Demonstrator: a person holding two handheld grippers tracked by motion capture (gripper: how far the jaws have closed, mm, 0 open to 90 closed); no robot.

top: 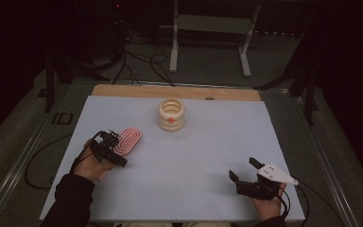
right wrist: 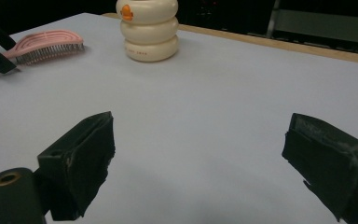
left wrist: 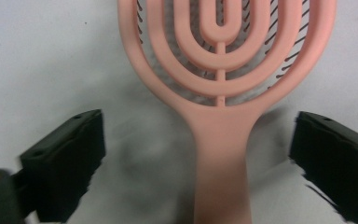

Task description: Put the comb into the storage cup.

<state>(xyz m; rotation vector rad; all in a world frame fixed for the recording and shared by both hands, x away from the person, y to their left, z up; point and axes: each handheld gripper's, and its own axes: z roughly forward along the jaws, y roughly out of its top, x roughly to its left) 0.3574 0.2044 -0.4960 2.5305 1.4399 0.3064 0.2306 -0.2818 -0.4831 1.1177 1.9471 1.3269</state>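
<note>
Pink hairbrush (left wrist: 221, 140) appears light, rigid; handle suits gripping. Left gripper (left wrist: 196, 154) straddles it unclosed; right gripper (right wrist: 200, 163) spread, empty.

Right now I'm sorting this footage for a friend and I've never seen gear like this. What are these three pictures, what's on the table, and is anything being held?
A person sits at a table with a handheld two-jaw gripper in each hand. The high view looks down from above: left gripper, right gripper. The other two pictures come from cameras riding on the grippers, looking out between their black jaws.

On the pale blue table surface lie a pink plastic vented hairbrush, bristles down, and a cream ribbed ring-shaped cup with an orange mark.

Nothing is held. The left gripper's jaws stand open on either side of the brush's handle, not touching it. The right gripper's jaws are open over bare table.
</note>
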